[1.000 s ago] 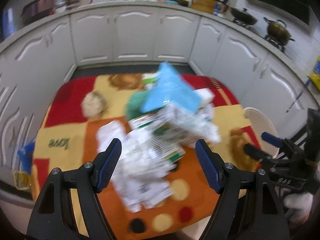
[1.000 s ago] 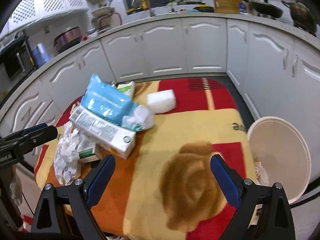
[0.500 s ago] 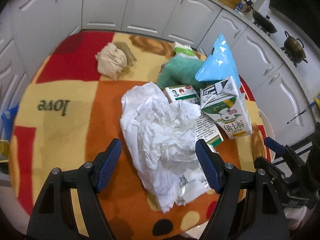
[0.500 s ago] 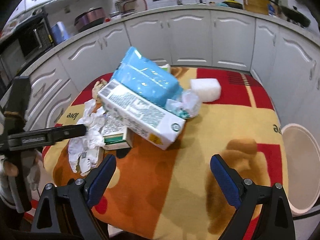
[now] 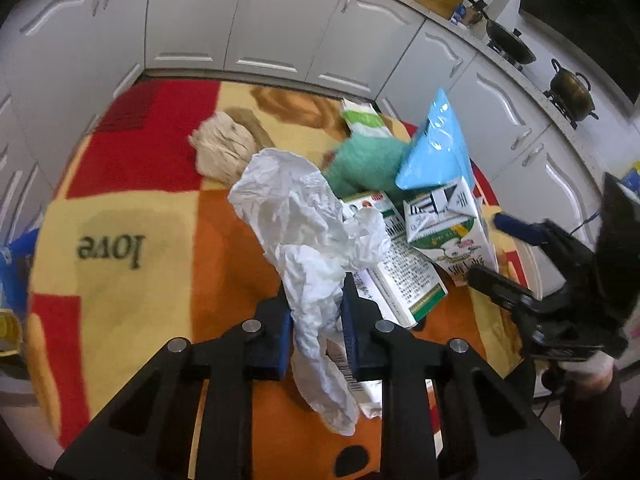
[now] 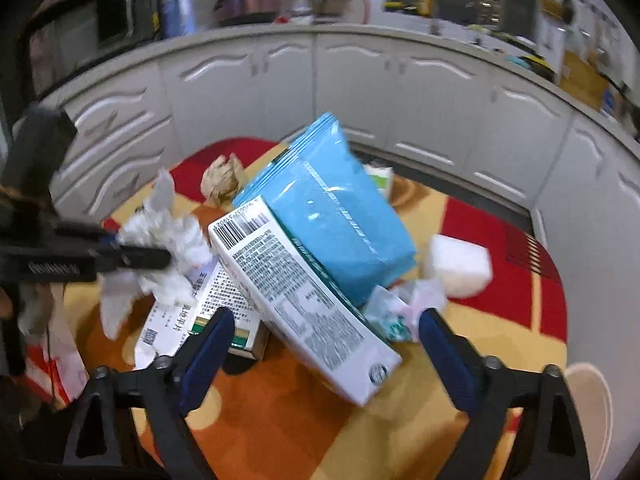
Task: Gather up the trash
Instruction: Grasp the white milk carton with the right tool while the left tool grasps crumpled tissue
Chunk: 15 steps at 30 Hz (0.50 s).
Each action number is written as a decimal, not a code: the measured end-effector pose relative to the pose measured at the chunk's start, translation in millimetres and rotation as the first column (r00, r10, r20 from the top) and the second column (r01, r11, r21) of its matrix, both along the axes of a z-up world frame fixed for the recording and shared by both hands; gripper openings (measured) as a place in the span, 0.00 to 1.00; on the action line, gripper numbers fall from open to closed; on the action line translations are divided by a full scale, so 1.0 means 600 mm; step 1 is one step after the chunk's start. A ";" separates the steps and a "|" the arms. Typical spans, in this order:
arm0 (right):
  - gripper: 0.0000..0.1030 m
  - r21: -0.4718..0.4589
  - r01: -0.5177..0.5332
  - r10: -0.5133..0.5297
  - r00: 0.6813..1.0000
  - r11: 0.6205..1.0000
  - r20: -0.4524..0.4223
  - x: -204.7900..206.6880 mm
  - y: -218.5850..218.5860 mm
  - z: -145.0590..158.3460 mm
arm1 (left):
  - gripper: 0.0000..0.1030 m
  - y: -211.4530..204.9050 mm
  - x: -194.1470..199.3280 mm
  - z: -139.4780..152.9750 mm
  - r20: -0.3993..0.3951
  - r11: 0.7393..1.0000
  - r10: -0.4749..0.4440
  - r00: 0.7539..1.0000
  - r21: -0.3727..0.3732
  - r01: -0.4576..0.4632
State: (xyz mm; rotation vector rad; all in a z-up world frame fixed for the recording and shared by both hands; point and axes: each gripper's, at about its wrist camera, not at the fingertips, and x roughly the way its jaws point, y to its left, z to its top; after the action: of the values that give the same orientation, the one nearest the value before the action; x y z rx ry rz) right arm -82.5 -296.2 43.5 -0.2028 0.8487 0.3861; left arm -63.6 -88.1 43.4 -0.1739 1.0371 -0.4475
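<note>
The left claw (image 5: 316,320) is pressed onto a crumpled white paper wad (image 5: 312,232), which is pinched between its blue pads near the front edge of the cloth-covered worktop (image 5: 120,200). The right claw (image 6: 324,344) is spread with its jaws closing, and nothing is gripped; a white carton (image 6: 296,292) is seen lying between and just beyond its fingers. A blue plastic pack (image 6: 336,208) is leaned on that carton. A beige paper ball (image 5: 224,148) is seen farther back, towards the rear edge.
</note>
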 end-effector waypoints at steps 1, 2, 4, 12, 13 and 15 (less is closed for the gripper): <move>0.64 0.004 -0.027 0.027 0.999 1.000 -0.023 0.008 0.005 -0.007 | 0.18 0.004 -0.001 0.003 0.004 1.000 0.004 1.000 0.002 -0.004; 0.56 0.000 -0.036 0.036 0.999 0.999 -0.035 0.011 0.010 -0.011 | 0.18 0.005 -0.002 0.004 0.006 1.000 0.008 1.000 0.004 -0.008; 0.48 -0.022 -0.044 0.043 0.999 0.999 -0.021 0.010 0.015 -0.014 | 0.18 0.008 -0.004 0.008 0.009 1.000 0.015 1.000 0.004 -0.015; 0.41 0.168 -0.002 0.017 0.996 0.986 -0.088 -0.024 -0.016 -0.007 | 0.18 0.005 -0.013 0.029 0.048 1.000 0.011 0.999 -0.004 -0.011; 0.40 0.169 0.012 0.007 0.994 0.986 -0.110 -0.029 -0.015 -0.011 | 0.18 0.003 -0.013 0.030 0.052 1.000 0.010 0.999 -0.002 -0.010; 0.40 0.168 0.029 -0.006 0.990 0.985 -0.138 -0.038 -0.016 -0.013 | 0.18 -0.002 -0.014 0.032 0.055 1.000 0.006 0.998 0.001 -0.006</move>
State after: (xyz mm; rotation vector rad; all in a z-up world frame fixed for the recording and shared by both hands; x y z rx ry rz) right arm -105.1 -305.9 35.4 -0.0105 0.9472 0.4578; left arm -71.9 -89.4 62.3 -0.1625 0.9829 -0.4438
